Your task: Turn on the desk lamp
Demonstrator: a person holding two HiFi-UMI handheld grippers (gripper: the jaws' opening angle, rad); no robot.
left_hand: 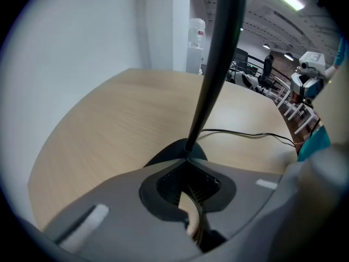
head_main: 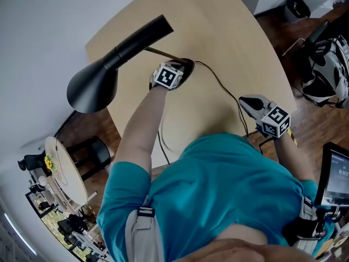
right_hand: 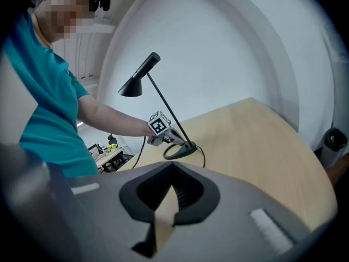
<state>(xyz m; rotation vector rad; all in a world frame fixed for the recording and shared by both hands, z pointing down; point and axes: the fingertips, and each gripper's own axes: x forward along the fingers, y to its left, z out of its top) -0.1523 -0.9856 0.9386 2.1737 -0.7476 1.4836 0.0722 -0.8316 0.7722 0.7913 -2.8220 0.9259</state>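
Observation:
A black desk lamp stands on the pale wooden table (head_main: 229, 31), its cone shade (head_main: 92, 85) held out over the left edge, with no glow showing. The thin stem (left_hand: 210, 75) rises from the round black base (left_hand: 175, 150). My left gripper (left_hand: 188, 160) is shut with nothing in it, its tips at the near rim of that base, right by the foot of the stem. Off to the right, near the table's front edge, my right gripper (head_main: 246, 100) is shut and holds nothing. It points across the table at the lamp base (right_hand: 180, 149).
The lamp's black cable (head_main: 221, 86) runs from the base across the table and over the front edge. A black bin (head_main: 297, 7) and a bag on a chair (head_main: 327, 64) stand on the floor at right. A monitor (head_main: 335, 173) is at lower right.

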